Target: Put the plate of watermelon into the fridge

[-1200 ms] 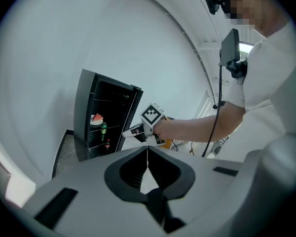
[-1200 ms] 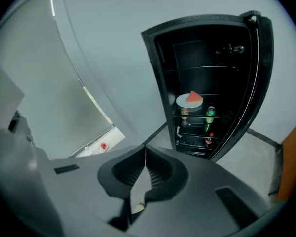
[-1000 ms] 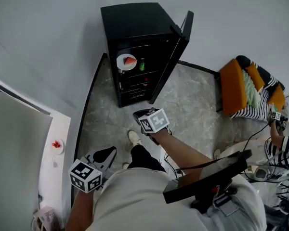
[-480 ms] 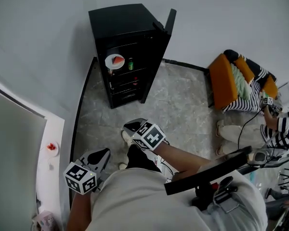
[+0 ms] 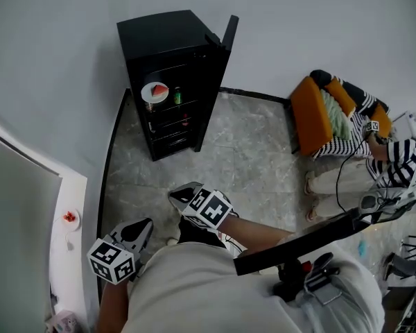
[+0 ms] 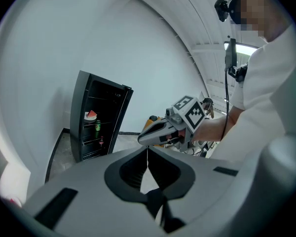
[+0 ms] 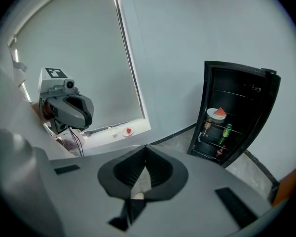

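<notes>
The black fridge (image 5: 168,54) stands against the wall with its door (image 5: 213,82) swung open. Inside, on an upper shelf, sits the white plate of watermelon (image 5: 154,92), also seen in the left gripper view (image 6: 91,115) and the right gripper view (image 7: 218,113). My left gripper (image 5: 147,222) hangs low at my left side, jaws shut and empty (image 6: 148,149). My right gripper (image 5: 175,193) is held in front of my body, well back from the fridge, also shut on nothing (image 7: 146,147).
A green can (image 5: 178,97) and bottles stand on the fridge shelves. A white sill at the left carries a small plate (image 5: 69,218) with something red. An orange chair (image 5: 310,113) and a seated person in stripes (image 5: 374,161) are at the right. Grey stone floor (image 5: 236,151) lies between.
The fridge has slid left and farther off in the head view, as I back away from it. Both grippers stay shut and have dropped lower in the frame.
</notes>
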A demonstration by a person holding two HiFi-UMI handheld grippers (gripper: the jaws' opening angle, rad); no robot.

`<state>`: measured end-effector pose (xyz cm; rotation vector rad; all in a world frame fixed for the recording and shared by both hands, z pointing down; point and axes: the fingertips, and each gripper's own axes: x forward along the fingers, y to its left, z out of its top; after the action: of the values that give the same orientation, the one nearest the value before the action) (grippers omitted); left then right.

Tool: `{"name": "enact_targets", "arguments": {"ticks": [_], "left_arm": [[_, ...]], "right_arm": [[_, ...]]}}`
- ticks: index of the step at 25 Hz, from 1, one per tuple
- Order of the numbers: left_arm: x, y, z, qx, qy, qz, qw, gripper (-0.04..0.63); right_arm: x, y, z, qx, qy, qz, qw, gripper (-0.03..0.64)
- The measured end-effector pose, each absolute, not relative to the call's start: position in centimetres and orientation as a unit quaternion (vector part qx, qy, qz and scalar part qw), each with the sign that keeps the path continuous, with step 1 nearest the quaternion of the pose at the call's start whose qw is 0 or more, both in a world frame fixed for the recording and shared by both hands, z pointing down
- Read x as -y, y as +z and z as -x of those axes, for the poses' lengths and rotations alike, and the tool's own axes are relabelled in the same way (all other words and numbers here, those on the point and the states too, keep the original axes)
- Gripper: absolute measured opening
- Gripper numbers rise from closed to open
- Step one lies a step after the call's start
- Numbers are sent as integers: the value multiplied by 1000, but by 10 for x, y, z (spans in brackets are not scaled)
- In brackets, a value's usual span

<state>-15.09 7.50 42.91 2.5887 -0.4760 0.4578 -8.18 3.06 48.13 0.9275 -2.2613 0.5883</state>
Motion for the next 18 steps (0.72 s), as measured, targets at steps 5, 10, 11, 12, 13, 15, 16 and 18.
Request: {"name": "enact_targets", "arguments": {"ticks": [5,10,11,12,13,15,16,18], "left_arm": [[-101,431,171,170,159,-947,221,12],[-114,443,188,164,150,-952,212,12],[-117,444,192,163,149,-952,211,12],[-121,445,197,162,147,-953,209,12],[-123,447,202,160,146,-954,208,12],[-124,451,205,156,144,-955,207,12],[-120,452,201,156,144,-955,207,12],[-103,448,183,159,147,-953,212,12]], "right_arm": [[-58,478,107,860,203,-354,308,14],[-69,482,123,858,188,-364,309,14],[-72,483,127,858,186,-366,309,14],[-76,483,132,857,184,-368,309,14],[-78,485,135,856,183,-370,310,14],[-79,488,137,854,182,-374,311,14],[-75,488,133,854,182,-374,311,14],[-58,485,116,856,186,-368,311,14]]}}
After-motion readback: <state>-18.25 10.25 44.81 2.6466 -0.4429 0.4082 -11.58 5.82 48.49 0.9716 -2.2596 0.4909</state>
